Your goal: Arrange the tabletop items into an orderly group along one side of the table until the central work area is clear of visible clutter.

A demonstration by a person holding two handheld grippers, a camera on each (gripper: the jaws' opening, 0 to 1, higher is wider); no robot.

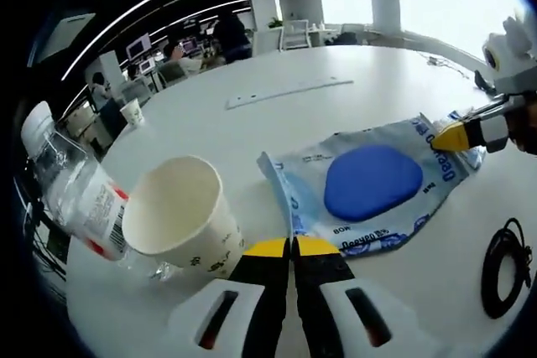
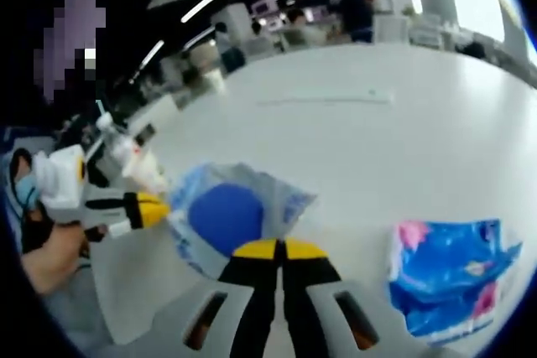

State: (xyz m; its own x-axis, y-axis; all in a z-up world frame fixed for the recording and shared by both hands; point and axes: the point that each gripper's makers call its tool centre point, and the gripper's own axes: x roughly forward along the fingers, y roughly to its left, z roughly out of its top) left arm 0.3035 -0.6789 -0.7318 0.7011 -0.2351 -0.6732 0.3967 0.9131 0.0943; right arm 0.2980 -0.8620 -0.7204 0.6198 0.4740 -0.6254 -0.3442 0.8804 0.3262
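White table (image 1: 352,64): I've both grippers, left (image 1: 291,246) and right (image 2: 279,249), clamped on the pouch (image 1: 373,182) edges to drag it toward the cup (image 1: 180,215)

Ppl at desks (image 1: 180,52), prob. office bkgd.

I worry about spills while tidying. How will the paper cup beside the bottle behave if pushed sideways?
The paper cup looks empty, so probably light and quick to slide. It already leans toward the plastic bottle, so a high push may tip it, and on its side it could roll. Its thin wall probably dents under a hard squeeze.
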